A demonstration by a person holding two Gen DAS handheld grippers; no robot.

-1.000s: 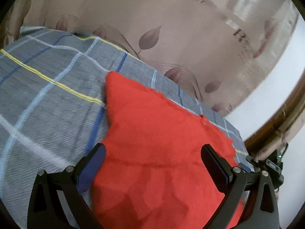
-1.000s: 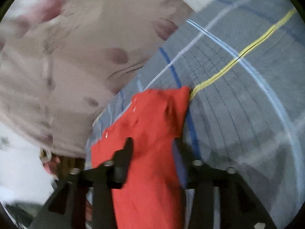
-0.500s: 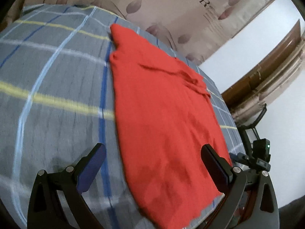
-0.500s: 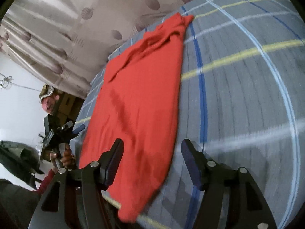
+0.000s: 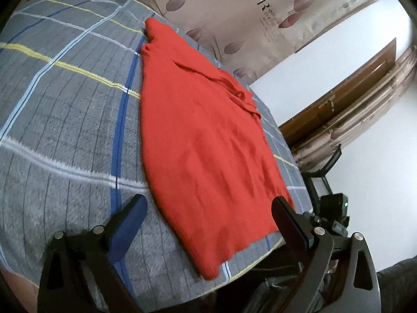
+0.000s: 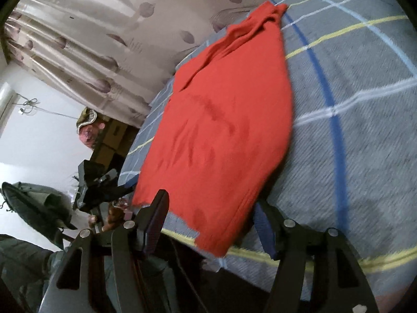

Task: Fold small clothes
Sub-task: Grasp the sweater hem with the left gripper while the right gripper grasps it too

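Note:
A small red garment (image 5: 206,140) lies spread flat on a grey plaid cover (image 5: 65,120), stretched from the near edge toward the far curtain. My left gripper (image 5: 208,208) is open and empty, above the garment's near hem. In the right wrist view the same red garment (image 6: 224,120) lies on the cover (image 6: 365,130). My right gripper (image 6: 211,216) is open and empty, its fingers either side of the garment's near corner, which overhangs the cover's edge.
A beige curtain with leaf print (image 5: 234,7) hangs behind the surface. A wooden door frame (image 5: 346,88) and white wall are to the right. The other gripper (image 5: 331,216) shows at the surface's edge. Cardboard boxes (image 6: 109,138) stand at the left.
Both grippers have let go of the garment and pulled back toward the near edge. The garment now lies flat and stretched out; the right gripper was shut on it a second ago.

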